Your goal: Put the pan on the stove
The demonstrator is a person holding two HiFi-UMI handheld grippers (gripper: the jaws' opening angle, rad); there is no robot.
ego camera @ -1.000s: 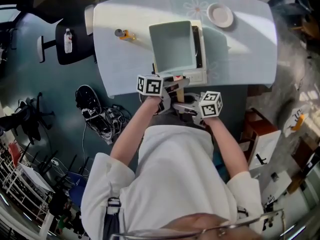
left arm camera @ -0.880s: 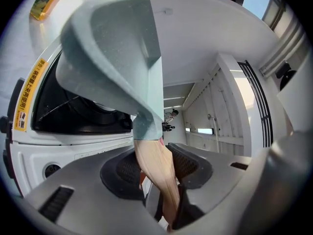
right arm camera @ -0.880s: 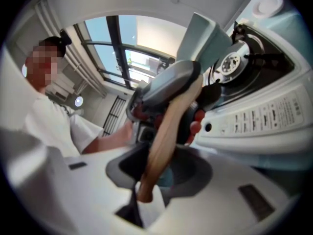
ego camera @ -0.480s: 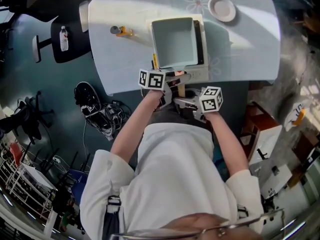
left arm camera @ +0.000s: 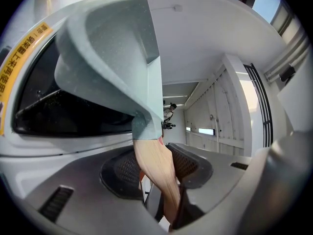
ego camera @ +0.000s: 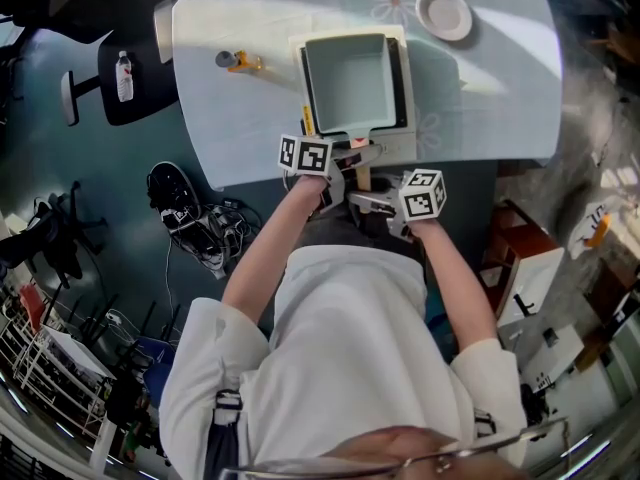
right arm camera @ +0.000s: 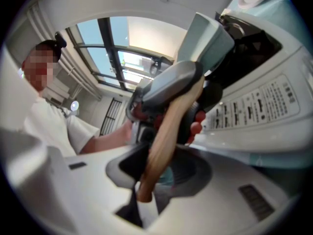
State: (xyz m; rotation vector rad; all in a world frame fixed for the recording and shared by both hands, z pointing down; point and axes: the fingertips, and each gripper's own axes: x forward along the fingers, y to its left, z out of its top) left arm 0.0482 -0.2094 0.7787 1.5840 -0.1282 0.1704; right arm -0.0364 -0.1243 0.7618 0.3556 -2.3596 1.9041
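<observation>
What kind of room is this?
Probably an office or lab workroom, not a home kitchen: an office chair, tangled cables on the floor, and a portable stove on a table.

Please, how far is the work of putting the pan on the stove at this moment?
Done: the pan is over the stove, covering most of its black top. In hand: both the left gripper and the right gripper are shut on the pan's wooden handle, and in the left gripper view the pan's base looks tilted off the glass. Left: probably lower it flat and open both grippers.
</observation>
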